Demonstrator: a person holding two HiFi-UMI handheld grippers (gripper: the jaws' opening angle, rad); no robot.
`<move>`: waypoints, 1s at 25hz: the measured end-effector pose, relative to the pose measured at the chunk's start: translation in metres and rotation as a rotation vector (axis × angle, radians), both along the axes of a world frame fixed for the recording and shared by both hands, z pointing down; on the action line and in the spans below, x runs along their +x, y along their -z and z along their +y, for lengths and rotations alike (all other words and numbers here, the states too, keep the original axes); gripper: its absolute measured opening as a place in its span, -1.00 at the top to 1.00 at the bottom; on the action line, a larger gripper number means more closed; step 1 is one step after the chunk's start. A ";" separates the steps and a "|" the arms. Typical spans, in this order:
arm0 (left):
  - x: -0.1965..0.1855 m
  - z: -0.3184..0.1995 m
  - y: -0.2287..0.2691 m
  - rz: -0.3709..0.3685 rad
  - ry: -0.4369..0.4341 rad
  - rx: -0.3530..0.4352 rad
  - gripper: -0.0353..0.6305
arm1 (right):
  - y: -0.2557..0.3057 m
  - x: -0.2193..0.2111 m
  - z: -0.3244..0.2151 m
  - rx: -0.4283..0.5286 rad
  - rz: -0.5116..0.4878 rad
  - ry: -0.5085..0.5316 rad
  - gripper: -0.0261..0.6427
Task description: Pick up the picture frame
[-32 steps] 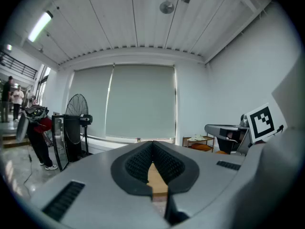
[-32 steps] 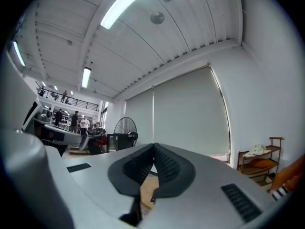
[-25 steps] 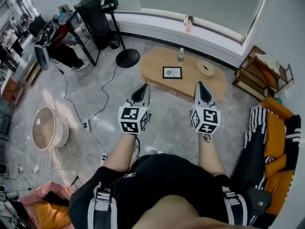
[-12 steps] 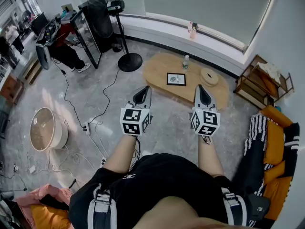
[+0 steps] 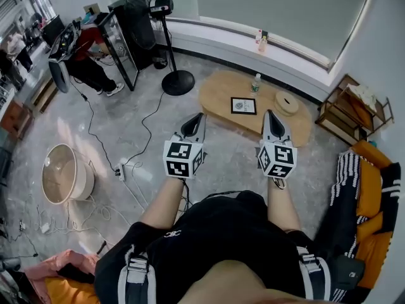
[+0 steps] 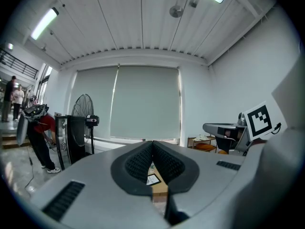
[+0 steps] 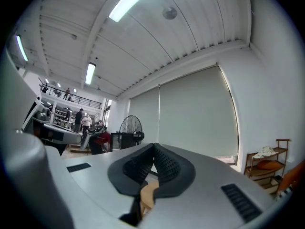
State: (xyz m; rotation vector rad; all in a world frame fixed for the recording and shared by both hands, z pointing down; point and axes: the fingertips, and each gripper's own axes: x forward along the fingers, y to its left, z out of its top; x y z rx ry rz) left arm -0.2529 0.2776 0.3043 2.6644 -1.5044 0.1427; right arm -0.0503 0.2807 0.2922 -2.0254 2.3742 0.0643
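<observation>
A small black picture frame [image 5: 243,106] with a white mat lies flat on a low oval wooden table [image 5: 218,94] across the room. It also shows through the slit of the left gripper view as the picture frame [image 6: 153,179]. My left gripper [image 5: 197,117] and right gripper [image 5: 271,114] are held side by side at waist height, pointing level toward the table, still well short of it. Both are shut with nothing between the jaws. In the right gripper view only a sliver of the wooden table [image 7: 148,193] shows below the shut gripper [image 7: 154,148].
On the table stand a plastic bottle [image 5: 255,83] and a round woven dish [image 5: 286,102]. A standing fan [image 5: 159,18] and a black rack [image 5: 130,30] are at the left, a wooden shelf [image 5: 352,109] at the right. Cables [image 5: 133,170] trail over the floor; a person [image 5: 88,56] bends at far left.
The table and frame have shifted right and nearer in the head view as I walk forward. Both grippers keep their shut pose and spacing.
</observation>
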 end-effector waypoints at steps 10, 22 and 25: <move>-0.022 -0.043 -0.014 0.025 0.027 -0.025 0.83 | -0.006 -0.011 -0.051 0.004 -0.005 0.016 0.88; 0.035 -0.212 -0.030 -0.023 0.102 -0.054 0.83 | -0.025 0.054 -0.231 -0.011 -0.031 0.053 0.87; 0.059 -0.269 -0.025 -0.036 0.128 -0.061 0.83 | -0.021 0.079 -0.290 -0.017 -0.032 0.069 0.88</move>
